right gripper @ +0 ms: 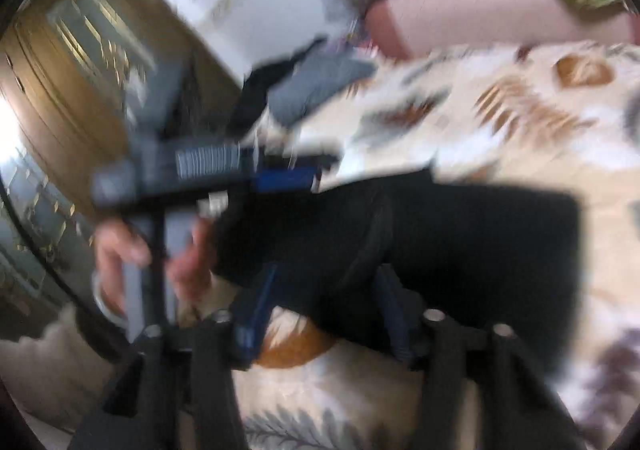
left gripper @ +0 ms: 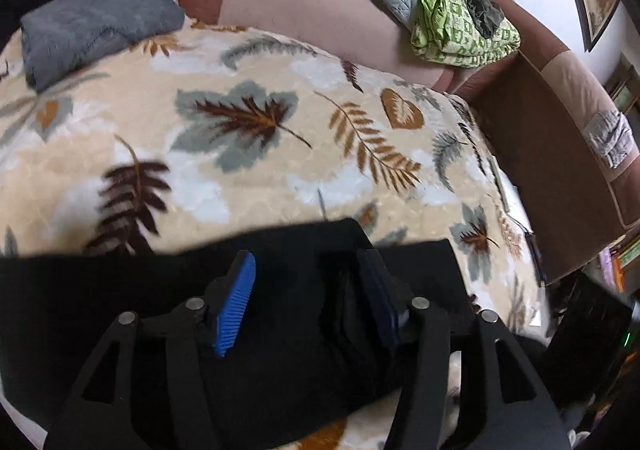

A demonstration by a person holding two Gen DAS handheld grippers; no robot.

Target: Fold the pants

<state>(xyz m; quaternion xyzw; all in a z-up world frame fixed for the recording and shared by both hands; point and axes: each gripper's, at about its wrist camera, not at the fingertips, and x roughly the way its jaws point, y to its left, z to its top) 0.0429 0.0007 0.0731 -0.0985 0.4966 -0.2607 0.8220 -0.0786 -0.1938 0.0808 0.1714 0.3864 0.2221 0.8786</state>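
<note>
Black pants [left gripper: 120, 290] folded on leaf blanket [left gripper: 240, 154]; left tool [left gripper: 308, 290], right tool [right gripper: 326, 310] parted, gripping nothing

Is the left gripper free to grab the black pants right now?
Probably yes. The left gripper is open right above the black pants on the leaf blanket, with nothing in between.

Matt black cloth pants [left gripper: 120, 290], fleecy blanket [left gripper: 240, 178]

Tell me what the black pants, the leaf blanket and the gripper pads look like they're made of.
Pants: soft matte black knit, probably; it drapes without shine.
Blanket: plush fleece, judging by its fuzzy, faintly glossy nap under the printed leaves.
Pads: blue ribbed rubber or soft plastic, on hard black plastic fingers.
</note>
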